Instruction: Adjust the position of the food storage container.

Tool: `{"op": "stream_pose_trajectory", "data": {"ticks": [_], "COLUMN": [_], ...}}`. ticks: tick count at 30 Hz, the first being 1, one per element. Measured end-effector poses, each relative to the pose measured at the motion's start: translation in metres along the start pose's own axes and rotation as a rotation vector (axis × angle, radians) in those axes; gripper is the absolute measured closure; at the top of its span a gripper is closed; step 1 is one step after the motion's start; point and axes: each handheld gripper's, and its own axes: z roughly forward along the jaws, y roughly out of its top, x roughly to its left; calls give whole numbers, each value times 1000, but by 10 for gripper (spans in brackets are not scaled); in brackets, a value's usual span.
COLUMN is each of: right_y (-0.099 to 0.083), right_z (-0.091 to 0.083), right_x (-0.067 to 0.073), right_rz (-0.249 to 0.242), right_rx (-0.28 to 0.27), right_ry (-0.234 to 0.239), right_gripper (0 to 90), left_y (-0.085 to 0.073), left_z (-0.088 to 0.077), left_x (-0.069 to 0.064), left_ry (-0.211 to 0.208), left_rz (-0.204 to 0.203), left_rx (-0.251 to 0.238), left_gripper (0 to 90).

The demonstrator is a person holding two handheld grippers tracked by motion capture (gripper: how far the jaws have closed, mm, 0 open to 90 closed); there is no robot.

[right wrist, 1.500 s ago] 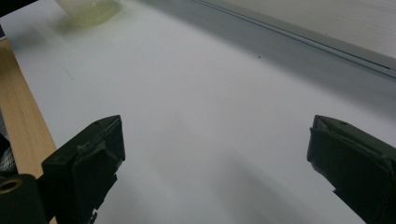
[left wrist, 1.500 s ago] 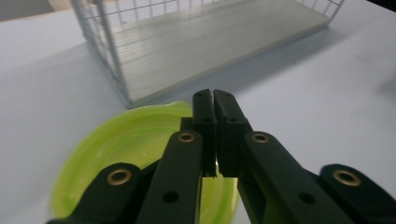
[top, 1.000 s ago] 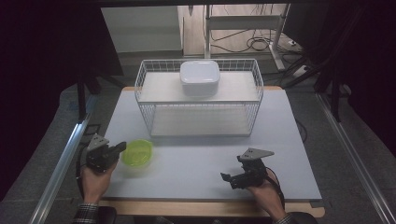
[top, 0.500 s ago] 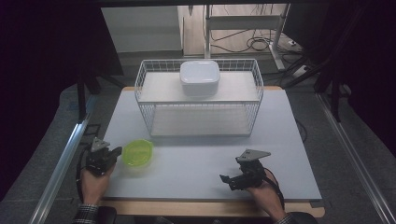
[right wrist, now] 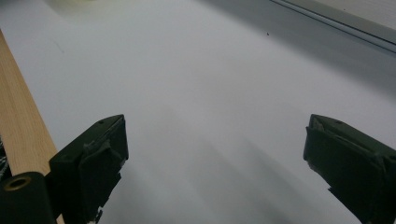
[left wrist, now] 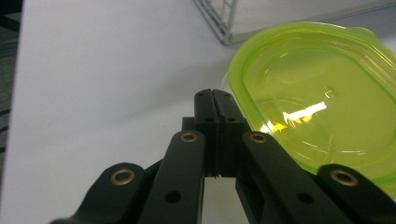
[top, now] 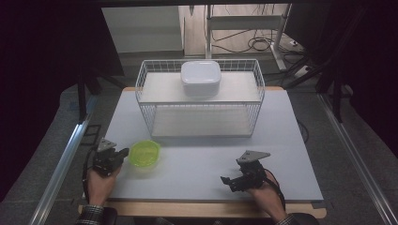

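Note:
A translucent green container lies on the white table at the front left. My left gripper rests just left of it, its jaws pressed together with nothing between them, tips beside the green rim. My right gripper sits low over the table at the front right, jaws spread wide and empty. A white lidded box stands on the top shelf of the wire rack at the back.
The wire rack spans the middle back of the table; its lower shelf is bare. A wooden strip edges the table's front. Metal rails run along both sides, and cables lie on the floor behind.
My left gripper has shifted slightly back toward the table's front edge, staying beside the green container. The right gripper has kept still.

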Motion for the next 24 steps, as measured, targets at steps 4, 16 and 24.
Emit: {"op": "stream_pose_trajectory", "data": {"ticks": [4,16,24], "right_y": [0,0,-1], "right_z": [0,1,1], "right_x": [0,0,-1], "right_rz": [-1,0,-1], "right_rx": [1,8,10], "right_ry": [-1,-1,-2], "right_gripper": [68,68,68], "left_y": [2,8,6], "left_z": [3,17,24], "left_x": [-8,-41,-41], "left_ry": [-28,-135,-162], "left_rz": [10,68,57], "left_rx": [0,29,69], "left_gripper": [897,897,896]}}
